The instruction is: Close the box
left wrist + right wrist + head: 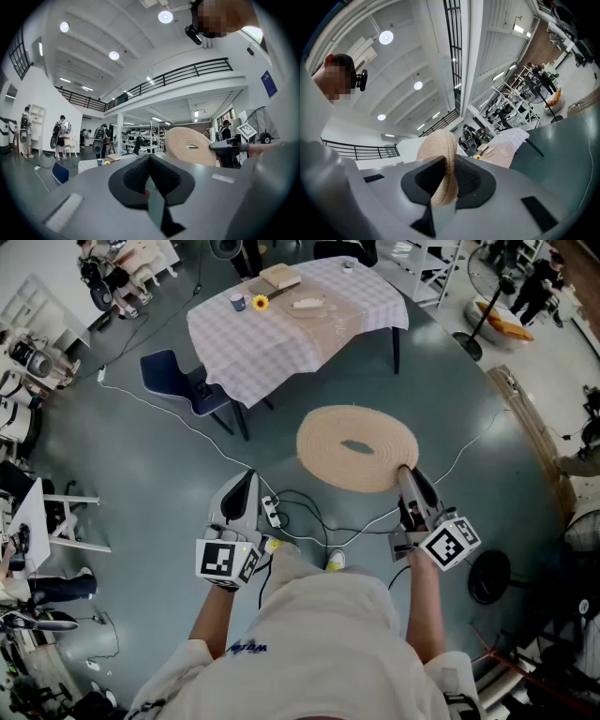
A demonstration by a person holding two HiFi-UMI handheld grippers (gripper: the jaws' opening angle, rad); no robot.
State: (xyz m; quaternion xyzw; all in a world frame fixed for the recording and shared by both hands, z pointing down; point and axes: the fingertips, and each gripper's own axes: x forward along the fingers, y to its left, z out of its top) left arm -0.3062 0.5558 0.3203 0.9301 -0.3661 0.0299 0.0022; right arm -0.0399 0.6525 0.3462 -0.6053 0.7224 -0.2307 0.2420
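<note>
**Right gripper pinches a woven mat; the box sits far off on the table**

The right gripper [409, 476] is clamped on the near right rim of a round woven mat [328, 451]. In the right gripper view the coiled edge of the mat [440, 150] stands between the two dark pads, which press on it from both sides. The mat is held out flat in the air above the grey floor, in front of the person.

The left gripper [244, 486] is to the left of the mat and apart from it. Its jaws are pressed together with nothing between them.

The task's thing, a tan box [279, 277], lies on the far part of a table [281, 348] covered with a checked cloth, well beyond both grippers. Whether its lid is up or down cannot be made out. Near it on the cloth are a blue cup [237, 302], a yellow flower [261, 303] just right of the cup, and a pale dish [307, 305]. A blue chair [173, 379] stands at the table's near left corner. A white power strip [272, 512] with cables lies on the floor between the grippers.
</note>
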